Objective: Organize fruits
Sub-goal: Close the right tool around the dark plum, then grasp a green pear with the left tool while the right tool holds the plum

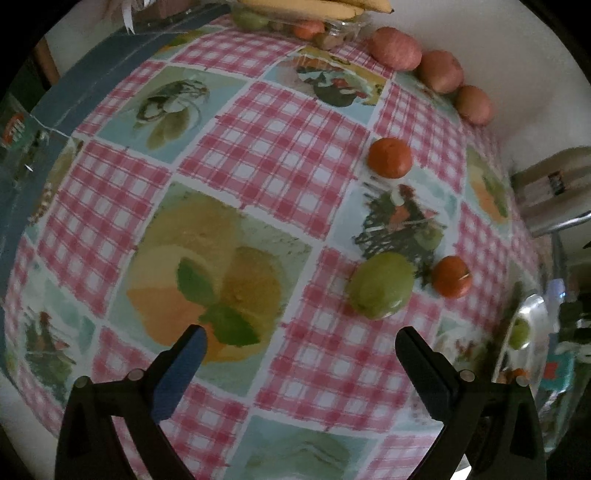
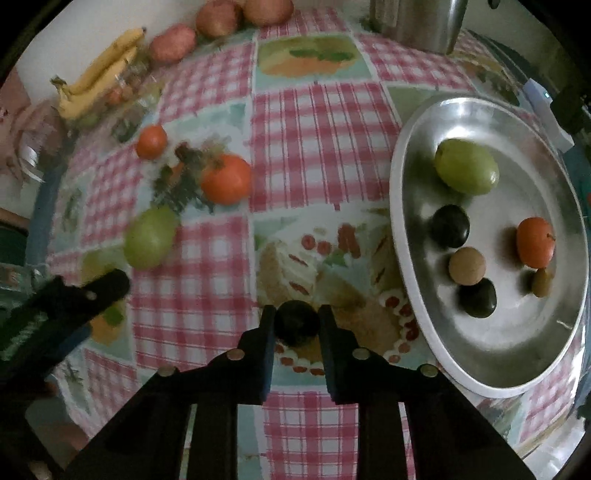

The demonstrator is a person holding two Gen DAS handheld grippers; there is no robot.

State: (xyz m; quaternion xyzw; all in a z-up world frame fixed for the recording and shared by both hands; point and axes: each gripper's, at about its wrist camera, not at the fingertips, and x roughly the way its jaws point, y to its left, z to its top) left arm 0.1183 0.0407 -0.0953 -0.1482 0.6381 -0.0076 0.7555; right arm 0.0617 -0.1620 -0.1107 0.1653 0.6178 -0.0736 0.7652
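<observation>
The right gripper (image 2: 296,325) points steeply down at the table, its two black fingers closed tight on a small dark round fruit (image 2: 296,326); the fruit's sides are covered by the pads and its underside is hidden, so only its dull, nearly black top shows. Just to the right lies a silver oval tray (image 2: 410,192), its far edge cut off by the picture's rim, holding a green fruit (image 2: 466,166), two more dark fruits (image 2: 450,226), a tan ball-shaped one (image 2: 467,266), an orange fruit (image 2: 535,242) and a small olive-coloured piece that is too blurred to identify. The left gripper (image 1: 301,345) hangs over the checked tablecloth (image 1: 277,155) with its jaws wide apart and nothing between them (in the right wrist view only one blurred finger of it shows at the left edge). Ahead of it and to the right sit a green fruit (image 1: 380,285) and an orange one (image 1: 451,277), close together, and another orange fruit (image 1: 389,158) farther off. Three reddish apples (image 1: 395,48) line the far edge, and bananas (image 1: 314,7) are cropped at the top.
</observation>
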